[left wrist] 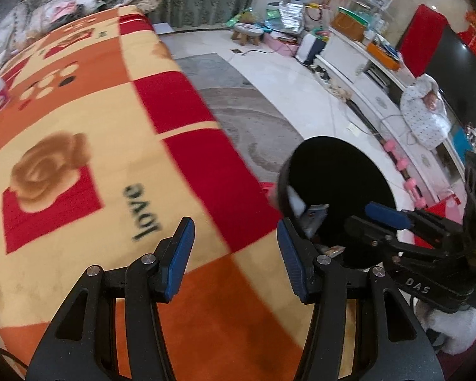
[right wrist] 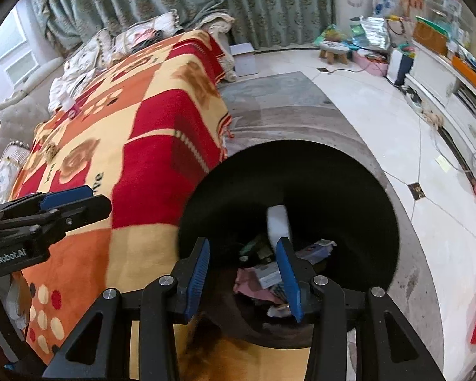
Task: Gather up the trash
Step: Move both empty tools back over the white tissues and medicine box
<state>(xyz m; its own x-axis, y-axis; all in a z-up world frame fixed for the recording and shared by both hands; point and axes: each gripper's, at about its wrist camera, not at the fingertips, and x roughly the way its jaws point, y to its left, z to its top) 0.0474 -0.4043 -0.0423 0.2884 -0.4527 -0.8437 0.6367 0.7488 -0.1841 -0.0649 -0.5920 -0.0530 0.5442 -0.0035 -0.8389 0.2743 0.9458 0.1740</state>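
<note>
A black round trash bin (right wrist: 349, 190) stands on the floor beside the blanket-covered table (right wrist: 136, 146). Inside it lie several wrappers and scraps (right wrist: 269, 273) and a white piece (right wrist: 279, 222). My right gripper (right wrist: 246, 273) is open and empty, right over the bin's mouth. In the left wrist view the bin (left wrist: 333, 171) is at the right with trash (left wrist: 307, 216) in it, and the right gripper (left wrist: 387, 216) shows over it. My left gripper (left wrist: 234, 254) is open and empty above the blanket (left wrist: 111, 146), left of the bin.
A white bottle (right wrist: 68, 103) stands far back on the blanket. Cushions (right wrist: 136, 38) lie on a sofa behind. A grey rug (right wrist: 285, 101) covers the tiled floor. A white TV cabinet (left wrist: 365, 73), a small stool (left wrist: 247, 31) and clutter line the right side.
</note>
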